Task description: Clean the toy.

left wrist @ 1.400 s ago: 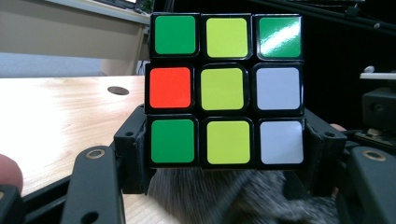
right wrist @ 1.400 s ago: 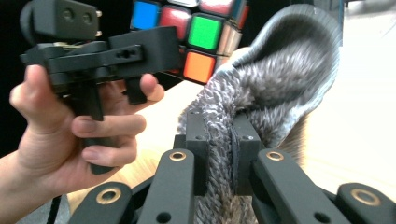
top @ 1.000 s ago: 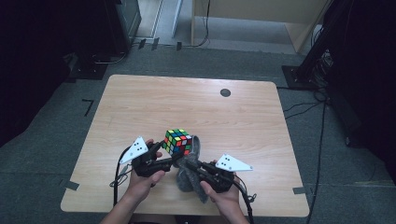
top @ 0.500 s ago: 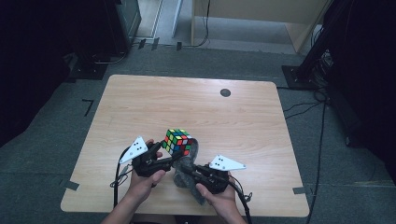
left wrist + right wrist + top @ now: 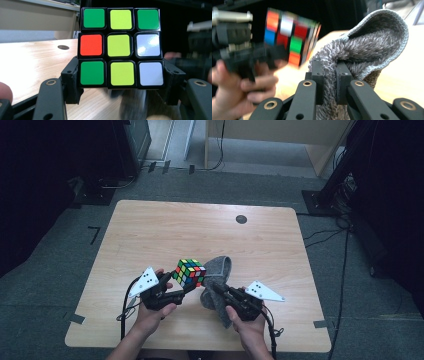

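Observation:
A colourful puzzle cube [image 5: 189,272] is held above the wooden table [image 5: 165,230] near its front, clamped between the jaws of my left gripper [image 5: 186,281]. In the left gripper view the cube [image 5: 120,47] shows green, yellow, red and white stickers, with a black pad [image 5: 71,80] pressing each side. My right gripper [image 5: 214,286] is shut on a grey terry cloth [image 5: 218,270], which folds upward right beside the cube. In the right gripper view the cloth [image 5: 372,50] is pinched between the pads [image 5: 318,77], and the blurred cube [image 5: 290,36] sits to its left.
A small dark round hole [image 5: 241,219] marks the table's far side. Dark equipment and cables stand on the grey floor around the table. The person's hands [image 5: 150,317] come in at the front edge.
My right gripper has carried the cloth up and toward the cube, and the cloth now rises beside it. The left gripper and the cube have stayed put.

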`<state>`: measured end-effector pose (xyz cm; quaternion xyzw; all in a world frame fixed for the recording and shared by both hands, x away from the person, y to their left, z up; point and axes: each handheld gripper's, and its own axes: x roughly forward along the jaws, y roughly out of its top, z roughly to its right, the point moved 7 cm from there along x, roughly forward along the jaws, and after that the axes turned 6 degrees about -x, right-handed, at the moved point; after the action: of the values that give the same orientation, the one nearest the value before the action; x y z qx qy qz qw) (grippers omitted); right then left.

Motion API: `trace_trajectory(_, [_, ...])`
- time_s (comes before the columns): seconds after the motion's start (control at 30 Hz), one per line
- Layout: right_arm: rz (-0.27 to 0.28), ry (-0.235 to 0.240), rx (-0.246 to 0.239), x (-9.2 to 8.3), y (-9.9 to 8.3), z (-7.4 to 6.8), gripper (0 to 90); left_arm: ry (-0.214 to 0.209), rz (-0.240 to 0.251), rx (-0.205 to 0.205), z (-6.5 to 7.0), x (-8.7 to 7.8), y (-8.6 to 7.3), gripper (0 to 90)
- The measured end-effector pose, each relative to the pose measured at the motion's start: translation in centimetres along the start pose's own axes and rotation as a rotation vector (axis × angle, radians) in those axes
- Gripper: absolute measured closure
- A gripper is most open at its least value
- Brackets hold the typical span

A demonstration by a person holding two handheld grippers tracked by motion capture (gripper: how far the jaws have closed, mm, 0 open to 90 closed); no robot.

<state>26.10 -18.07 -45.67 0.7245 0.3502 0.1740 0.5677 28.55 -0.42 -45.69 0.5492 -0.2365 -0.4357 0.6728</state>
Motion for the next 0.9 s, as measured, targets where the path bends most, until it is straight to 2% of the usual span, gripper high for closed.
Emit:
trace_trajectory(0.07, [0.034, 0.000, -0.001, -0.7, 1.0, 0.1, 82.1, -0.026, -0.018, 0.038, 0.5, 0.2, -0.4, 34.3])
trace_trajectory(0.17, [0.051, 0.010, -0.042, -1.1, 2.0, -0.6, 81.9, -0.047, -0.046, 0.087, 1.2, 0.6, -0.8, 34.3])
trace_trajectory(0.23, [0.057, 0.022, -0.065, -1.2, 2.3, -1.3, 81.7, -0.021, -0.090, 0.171, 1.4, 0.9, -1.5, 34.3])
trace_trajectory(0.3, [0.068, 0.043, -0.067, -1.3, 2.6, -1.9, 81.6, 0.004, -0.132, 0.260, 1.7, 1.2, -2.2, 34.3])
trace_trajectory(0.33, [0.069, 0.054, -0.064, -1.3, 2.7, -2.2, 81.6, 0.008, -0.149, 0.289, 1.9, 1.4, -2.6, 34.3])
trace_trajectory(0.4, [0.068, 0.087, -0.063, -1.2, 2.8, -2.7, 81.4, 0.009, -0.162, 0.324, 2.3, 1.6, -2.9, 34.3])
trace_trajectory(0.47, [0.039, 0.123, -0.080, -0.9, 2.5, -3.4, 81.3, 0.003, -0.156, 0.331, 2.6, 1.6, -2.9, 34.3])
trace_trajectory(0.5, [0.032, 0.126, -0.085, -0.7, 2.4, -3.4, 81.4, -0.007, -0.147, 0.325, 2.7, 1.5, -2.7, 34.3])
trace_trajectory(0.57, [0.035, 0.127, -0.051, -0.7, 2.2, -3.0, 81.7, -0.017, -0.128, 0.306, 2.7, 1.3, -2.3, 34.3])
trace_trajectory(0.63, [0.030, 0.072, -0.038, -0.7, 1.9, -1.7, 81.9, -0.022, -0.105, 0.268, 2.3, 0.9, -1.8, 34.3])
trace_trajectory(0.67, [0.020, 0.028, -0.044, -0.8, 1.7, -0.8, 81.8, -0.025, -0.093, 0.239, 2.0, 0.8, -1.5, 34.3])
trace_trajectory(0.73, [-0.001, -0.034, -0.024, -0.8, 1.1, 0.7, 81.6, -0.029, -0.072, 0.162, 1.3, 0.5, -0.9, 34.3])
trace_trajectory(0.8, [-0.021, -0.066, -0.004, -0.7, 0.4, 1.8, 81.3, -0.038, -0.057, 0.091, 0.6, 0.3, -0.5, 34.3])
trace_trajectory(0.87, [-0.043, -0.093, -0.005, -0.4, -0.3, 2.7, 80.8, -0.058, -0.061, 0.012, 0.1, 0.3, -0.4, 34.3])
trace_trajectory(0.9, [-0.053, -0.101, 0.007, -0.2, -0.8, 3.1, 80.2, -0.053, -0.062, -0.017, -0.2, 0.4, -0.5, 34.3])
